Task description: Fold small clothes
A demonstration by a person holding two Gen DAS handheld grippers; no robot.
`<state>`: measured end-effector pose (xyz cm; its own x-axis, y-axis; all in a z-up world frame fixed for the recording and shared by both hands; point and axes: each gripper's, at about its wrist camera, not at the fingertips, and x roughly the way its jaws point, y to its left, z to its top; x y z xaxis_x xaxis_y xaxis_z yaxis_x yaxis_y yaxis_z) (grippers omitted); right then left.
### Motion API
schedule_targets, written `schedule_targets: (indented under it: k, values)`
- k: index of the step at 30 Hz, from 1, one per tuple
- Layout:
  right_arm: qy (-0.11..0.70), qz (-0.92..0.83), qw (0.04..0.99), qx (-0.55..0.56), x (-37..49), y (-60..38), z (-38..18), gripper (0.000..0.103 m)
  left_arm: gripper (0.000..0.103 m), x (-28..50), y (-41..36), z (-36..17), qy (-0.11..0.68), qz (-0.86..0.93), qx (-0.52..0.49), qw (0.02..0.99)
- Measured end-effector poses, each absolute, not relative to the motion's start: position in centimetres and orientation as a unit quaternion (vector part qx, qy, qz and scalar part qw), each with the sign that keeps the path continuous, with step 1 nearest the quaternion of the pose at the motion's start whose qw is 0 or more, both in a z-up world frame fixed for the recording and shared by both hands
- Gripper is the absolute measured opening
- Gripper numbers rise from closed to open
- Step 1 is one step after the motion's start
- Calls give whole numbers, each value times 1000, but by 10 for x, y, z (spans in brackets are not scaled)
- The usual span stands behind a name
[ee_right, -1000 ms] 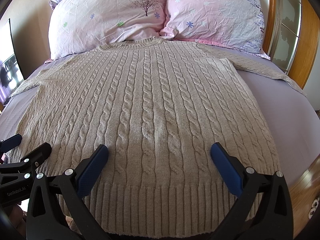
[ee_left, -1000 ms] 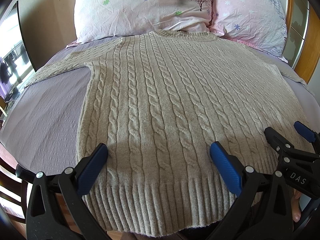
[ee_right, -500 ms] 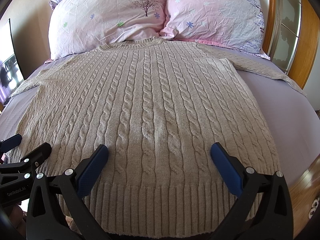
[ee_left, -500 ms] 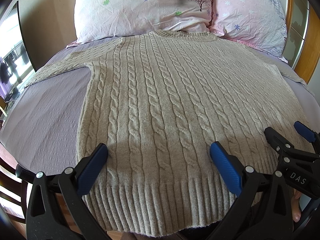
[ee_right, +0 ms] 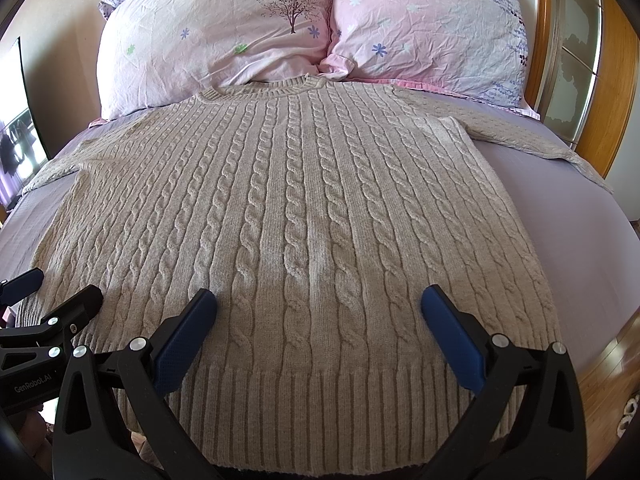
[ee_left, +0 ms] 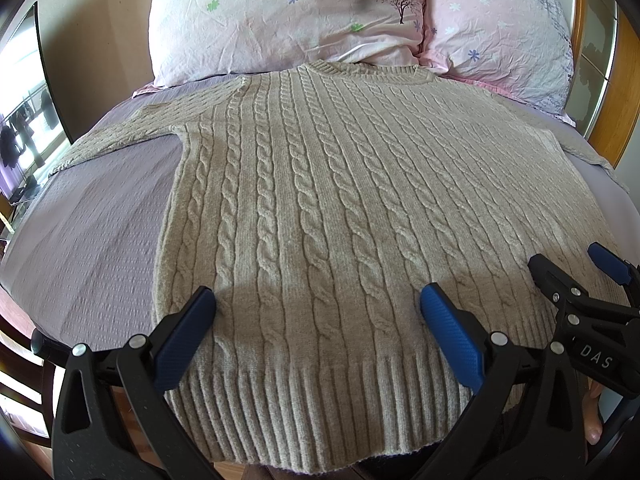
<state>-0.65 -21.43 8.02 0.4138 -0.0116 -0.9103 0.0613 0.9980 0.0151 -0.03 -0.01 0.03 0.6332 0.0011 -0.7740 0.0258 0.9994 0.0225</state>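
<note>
A beige cable-knit sweater (ee_left: 320,208) lies flat and face up on the bed, collar toward the pillows, ribbed hem toward me; it also shows in the right wrist view (ee_right: 304,220). Both sleeves are spread out to the sides. My left gripper (ee_left: 316,312) is open and empty, hovering just above the hem's left half. My right gripper (ee_right: 318,312) is open and empty above the hem's right half. Each gripper shows at the edge of the other's view: the right one (ee_left: 568,268), the left one (ee_right: 56,288).
The sweater rests on a lilac bedsheet (ee_left: 92,232). Two pink floral pillows (ee_right: 224,32) (ee_right: 432,28) stand at the head. A wooden headboard and frame (ee_right: 616,80) run along the right. The bed's front edge is just under my grippers.
</note>
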Motion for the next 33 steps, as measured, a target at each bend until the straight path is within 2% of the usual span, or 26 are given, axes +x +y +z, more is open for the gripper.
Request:
schedule_targets:
  k: [10, 14, 17, 18, 20, 21, 23, 26, 28, 31, 33]
  values:
    - [526, 53, 848, 29, 1, -227, 82, 102, 101, 1, 1, -2, 418, -19, 22, 908]
    - [512, 25, 850, 122, 25, -295, 98, 102, 101, 9, 4, 2, 427, -38, 22, 903]
    - [478, -74, 849, 211, 56, -397, 111, 102, 101, 21, 19, 11, 413, -67, -6, 908]
    - [470, -102, 845, 233, 62, -424, 112, 99, 101, 28, 28, 17, 401, -85, -29, 912]
    - [455, -159, 831, 276, 73, -480, 108, 78, 101, 43, 44, 24, 387, -103, -65, 914]
    - [449, -207, 810, 314, 82, -524, 101, 75, 101, 49, 49, 27, 381, -103, -77, 916]
    - [440, -253, 780, 365, 87, -569, 88, 63, 101, 64, 64, 35, 364, -94, -97, 922]
    - [420, -323, 723, 444, 90, -636, 63, 56, 101, 83, 83, 43, 345, -68, -108, 930]
    - [411, -362, 693, 468, 91, -665, 48, 55, 101, 94, 99, 46, 341, -57, -129, 929]
    - [381, -376, 683, 497, 92, -689, 36, 42, 101, 104, 124, 47, 336, -33, -163, 927]
    - [363, -385, 677, 511, 91, -699, 28, 26, 101, 109, 144, 49, 333, -6, -176, 926]
